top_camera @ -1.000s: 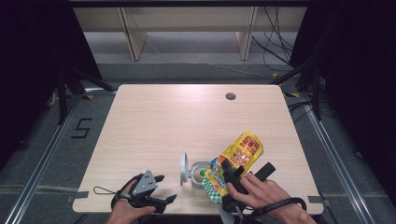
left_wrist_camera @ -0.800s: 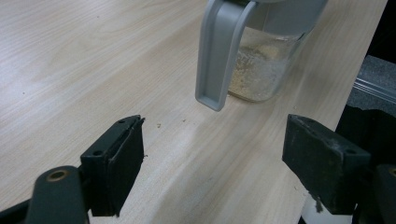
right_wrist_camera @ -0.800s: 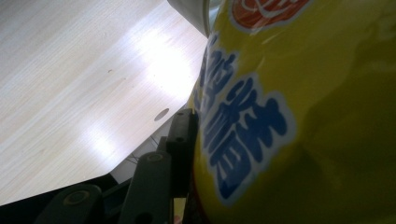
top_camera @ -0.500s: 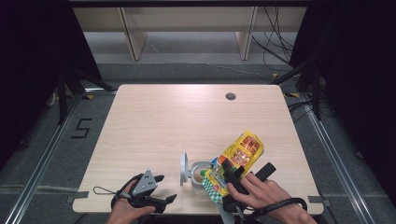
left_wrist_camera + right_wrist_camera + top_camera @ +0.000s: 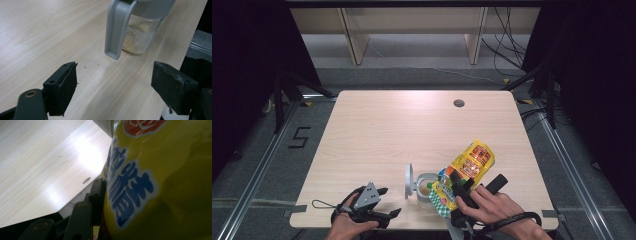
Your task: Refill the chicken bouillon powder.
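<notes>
Lighting: overhead, bright on the table (image 5: 377, 130), surroundings near black. Glare patches on wood toward 12 o'clock in the high view. Bag (image 5: 160, 182) close-up soft, out of focus.

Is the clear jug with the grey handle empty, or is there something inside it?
Not empty. Through the clear jug you can see a low layer of pale yellowish crumbs on the bottom, well under half full.

High view looks down; gripper views sit close over table (image 5: 377, 130).

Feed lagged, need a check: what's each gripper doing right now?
Left gripper: open, holding nothing.
Right gripper: shut on the yellow snack bag.
</notes>
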The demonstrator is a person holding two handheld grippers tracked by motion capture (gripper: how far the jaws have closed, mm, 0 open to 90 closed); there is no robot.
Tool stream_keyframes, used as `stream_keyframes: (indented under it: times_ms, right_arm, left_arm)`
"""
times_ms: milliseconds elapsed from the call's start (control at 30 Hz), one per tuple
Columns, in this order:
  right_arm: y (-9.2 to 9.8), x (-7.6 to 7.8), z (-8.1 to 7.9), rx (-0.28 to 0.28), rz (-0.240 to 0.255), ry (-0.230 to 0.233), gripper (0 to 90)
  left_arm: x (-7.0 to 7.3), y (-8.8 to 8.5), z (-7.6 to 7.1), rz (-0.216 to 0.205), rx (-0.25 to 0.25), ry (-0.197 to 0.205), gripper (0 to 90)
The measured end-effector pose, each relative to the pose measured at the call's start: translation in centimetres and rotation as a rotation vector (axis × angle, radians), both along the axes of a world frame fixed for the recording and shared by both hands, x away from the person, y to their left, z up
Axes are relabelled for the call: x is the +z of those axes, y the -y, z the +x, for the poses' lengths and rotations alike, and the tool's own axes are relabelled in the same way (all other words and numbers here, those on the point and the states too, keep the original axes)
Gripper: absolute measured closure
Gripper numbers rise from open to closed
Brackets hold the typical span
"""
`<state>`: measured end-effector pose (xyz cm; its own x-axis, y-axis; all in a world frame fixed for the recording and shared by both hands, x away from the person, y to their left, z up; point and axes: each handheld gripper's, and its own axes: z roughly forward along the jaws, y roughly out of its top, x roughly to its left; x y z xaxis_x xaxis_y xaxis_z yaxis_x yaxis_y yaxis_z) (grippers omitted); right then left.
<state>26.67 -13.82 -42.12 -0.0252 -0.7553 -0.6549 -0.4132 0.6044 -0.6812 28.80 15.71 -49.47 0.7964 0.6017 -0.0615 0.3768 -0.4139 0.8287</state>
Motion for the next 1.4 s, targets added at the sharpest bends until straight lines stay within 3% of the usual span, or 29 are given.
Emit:
stream_keyframes:
  times_ms: [133, 400, 567, 800, 1067, 1100, 1167, 1200, 1400]
  right_arm:
    - [-0.08, -0.07, 0.05, 0.009, 0.011, -0.008, 66.7]
    - [-0.07, -0.06, 0.04, 0.007, 0.008, -0.006, 66.7]
    - [-0.08, 0.06, -0.03, 0.013, -0.016, -0.005, 66.7]
    - [-0.05, 0.02, 0.09, 0.016, 0.004, -0.003, 66.8]
    - [-0.11, 0.09, 0.07, 0.029, -0.008, -0.005, 66.8]
    - [0.00, 0.06, 0.02, 0.015, 0.011, -0.010, 66.8]
    - [-0.07, 0.06, 0.06, 0.029, 0.002, -0.007, 66.8]
    - [0.04, 0.05, -0.14, 0.009, -0.007, -0.006, 66.8]
    - [-0.03, 0.14, -0.04, 0.016, 0.002, 0.000, 66.8]
  left_arm:
    - [0.03, -0.06, 0.02, 0.012, 0.000, 0.001, 20.1]
    - [-0.02, 0.02, 0.00, -0.002, 0.000, 0.000, 20.1]
    - [-0.01, -0.03, 0.04, -0.006, -0.001, 0.000, 20.1]
    - [-0.02, -0.03, 0.05, -0.007, 0.000, -0.001, 20.1]
    - [0.01, -0.04, 0.03, -0.005, 0.000, 0.001, 20.1]
    - [0.01, -0.04, 0.03, -0.005, 0.000, 0.001, 20.1]
    - [0.00, -0.05, 0.04, -0.006, 0.001, 0.001, 20.1]
    - [0.01, -0.05, 0.04, -0.006, 0.000, 0.001, 20.1]
    - [0.01, -0.04, 0.04, -0.005, 0.000, 0.001, 20.1]
